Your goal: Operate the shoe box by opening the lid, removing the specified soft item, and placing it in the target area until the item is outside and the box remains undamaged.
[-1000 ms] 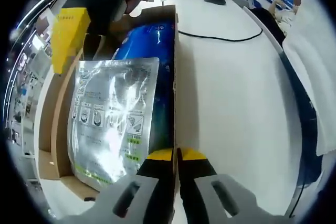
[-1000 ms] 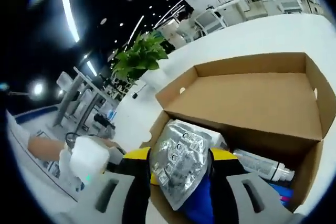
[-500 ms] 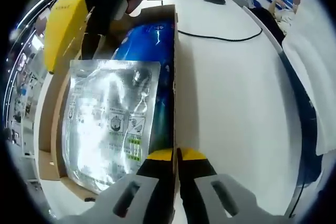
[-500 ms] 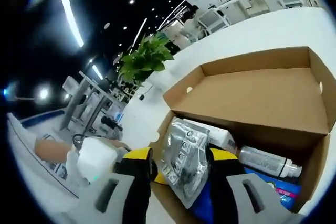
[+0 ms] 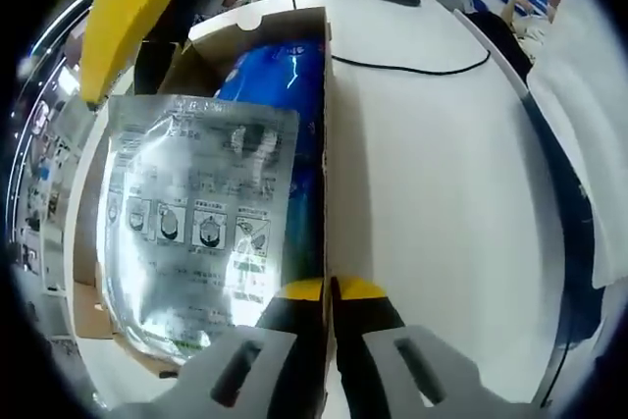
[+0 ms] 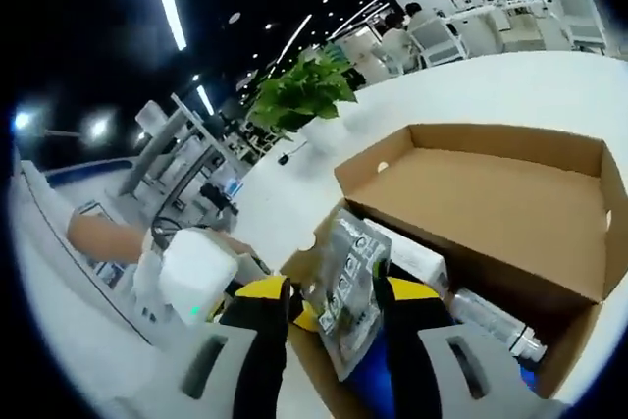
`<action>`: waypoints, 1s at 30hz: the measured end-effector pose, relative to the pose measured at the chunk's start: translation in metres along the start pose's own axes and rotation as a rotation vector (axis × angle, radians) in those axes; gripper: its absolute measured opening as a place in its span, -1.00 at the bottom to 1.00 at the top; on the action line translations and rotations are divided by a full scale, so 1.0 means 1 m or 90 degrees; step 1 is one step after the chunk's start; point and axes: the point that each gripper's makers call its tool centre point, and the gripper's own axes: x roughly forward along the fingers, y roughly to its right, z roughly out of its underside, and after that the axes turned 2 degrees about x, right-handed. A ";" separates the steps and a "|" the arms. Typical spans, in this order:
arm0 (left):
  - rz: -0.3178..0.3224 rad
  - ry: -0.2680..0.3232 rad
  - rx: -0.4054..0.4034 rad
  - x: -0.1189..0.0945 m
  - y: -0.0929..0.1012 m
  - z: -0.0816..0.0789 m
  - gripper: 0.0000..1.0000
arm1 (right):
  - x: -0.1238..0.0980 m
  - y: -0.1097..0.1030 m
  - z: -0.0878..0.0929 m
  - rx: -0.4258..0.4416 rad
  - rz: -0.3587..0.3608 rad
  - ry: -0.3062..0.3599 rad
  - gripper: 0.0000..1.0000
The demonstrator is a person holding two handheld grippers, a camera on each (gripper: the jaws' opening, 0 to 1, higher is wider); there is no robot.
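Note:
The open cardboard shoe box lies on the white table, its lid folded back. My left gripper is shut on the box's side wall at its near end. A silver foil pouch with printed pictograms hangs above the box's inside, and my right gripper is shut on one end of the pouch. In the left gripper view the right gripper's yellow body shows at the upper left, over the pouch. A blue package lies in the box under it.
A white bottle and a white pack lie in the box by the lid hinge. A black cable crosses the table beyond the box. A potted plant stands on the far table end. A person's hand is at the left.
The right gripper has lifted the silver pouch higher above the box, so it looms larger in the left gripper view. The left gripper has stayed on the box wall.

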 end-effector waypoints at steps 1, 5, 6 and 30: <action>-0.001 0.000 0.001 0.000 0.000 0.000 -0.98 | 0.000 0.000 0.000 0.000 -0.001 0.000 -0.22; -0.002 0.000 0.002 0.000 -0.001 0.001 -0.98 | -0.001 0.003 -0.004 0.007 -0.022 0.002 -0.28; -0.002 0.001 0.002 0.000 -0.001 0.001 -0.98 | -0.004 0.004 -0.005 0.011 -0.034 0.003 -0.31; 0.003 0.001 -0.001 0.001 -0.001 0.000 -0.98 | 0.018 0.046 0.026 0.082 -0.021 -0.059 -0.33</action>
